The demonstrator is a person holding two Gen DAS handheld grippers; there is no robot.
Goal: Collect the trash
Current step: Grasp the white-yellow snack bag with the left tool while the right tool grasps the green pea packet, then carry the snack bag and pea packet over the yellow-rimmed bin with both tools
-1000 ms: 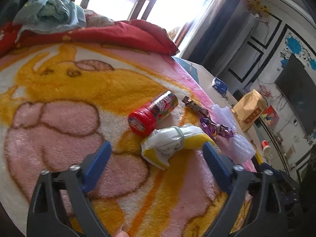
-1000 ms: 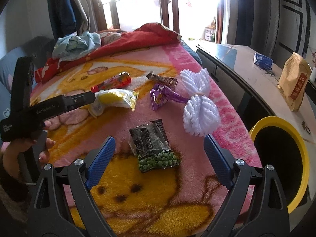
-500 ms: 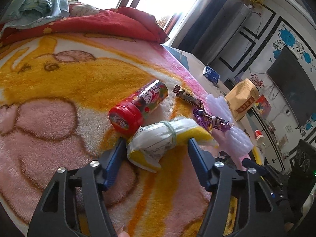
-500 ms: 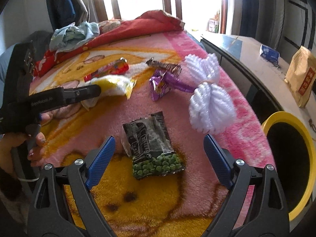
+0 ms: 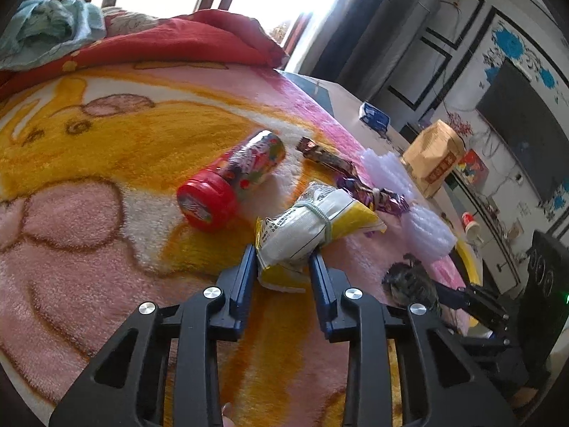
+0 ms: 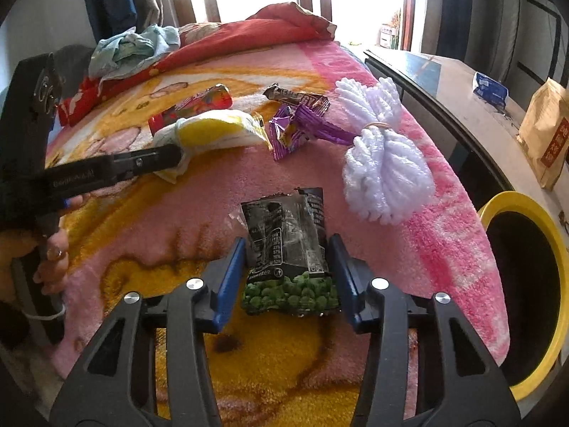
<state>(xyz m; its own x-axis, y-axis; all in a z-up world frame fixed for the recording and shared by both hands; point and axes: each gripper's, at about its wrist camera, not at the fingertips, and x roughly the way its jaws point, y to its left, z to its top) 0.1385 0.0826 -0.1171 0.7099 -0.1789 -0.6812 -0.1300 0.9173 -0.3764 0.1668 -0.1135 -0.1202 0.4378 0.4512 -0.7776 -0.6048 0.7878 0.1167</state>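
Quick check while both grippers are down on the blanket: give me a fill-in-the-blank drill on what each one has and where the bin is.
1. The left gripper, whose jaws have just been closing, has the white and ____ snack bag between its pads.
2. The right gripper, also just closing, straddles a dark packet printed with green ____.
3. The bin beside the bed has a ____ rim.
4. The canister lying on the blanket has a ____ cap.

Missing words: yellow; peas; yellow; red
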